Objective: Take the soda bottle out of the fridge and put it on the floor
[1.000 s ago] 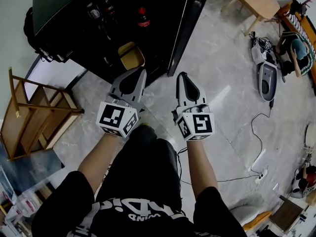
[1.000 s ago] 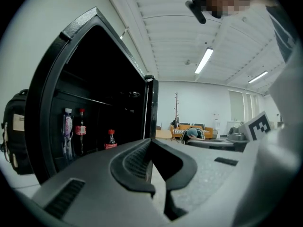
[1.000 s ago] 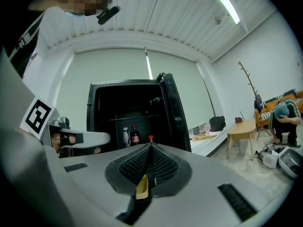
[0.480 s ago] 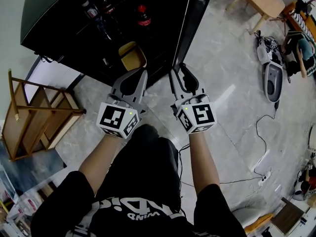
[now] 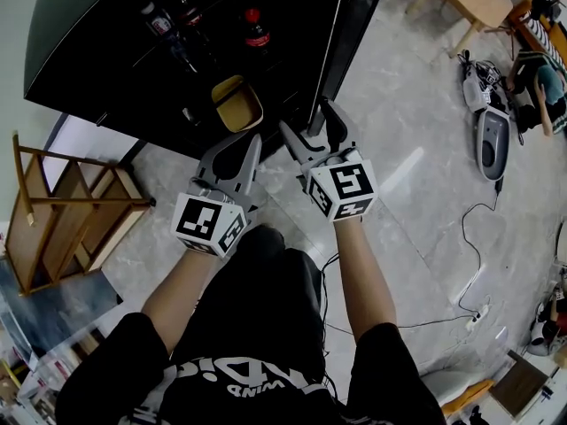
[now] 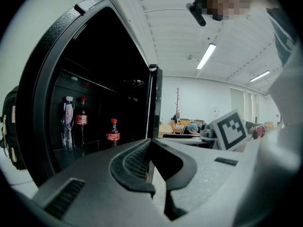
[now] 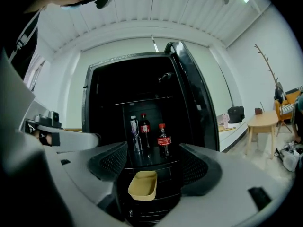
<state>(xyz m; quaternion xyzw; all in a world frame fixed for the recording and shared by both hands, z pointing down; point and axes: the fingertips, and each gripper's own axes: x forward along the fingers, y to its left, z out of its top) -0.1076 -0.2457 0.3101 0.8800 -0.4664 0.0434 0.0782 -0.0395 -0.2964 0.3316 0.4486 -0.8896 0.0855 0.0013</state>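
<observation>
Standing open, the fridge [image 5: 89, 34] holds the soda bottle [image 7: 164, 144] upright on its shelf, just right of two other bottles [image 7: 144, 129] and above a yellow tub [image 7: 142, 185] at the fridge's front. Just outside the fridge mouth, the right gripper [image 5: 308, 118] looks the nearer one and points level at that shelf. Its jaws have just been opening and stand wide and empty, framing the bottle, which lies well ahead with its long axis vertical, crosswise to the reach. The left gripper [image 5: 250, 140] hangs farther back from the fridge, jaws closed together on nothing.
</observation>
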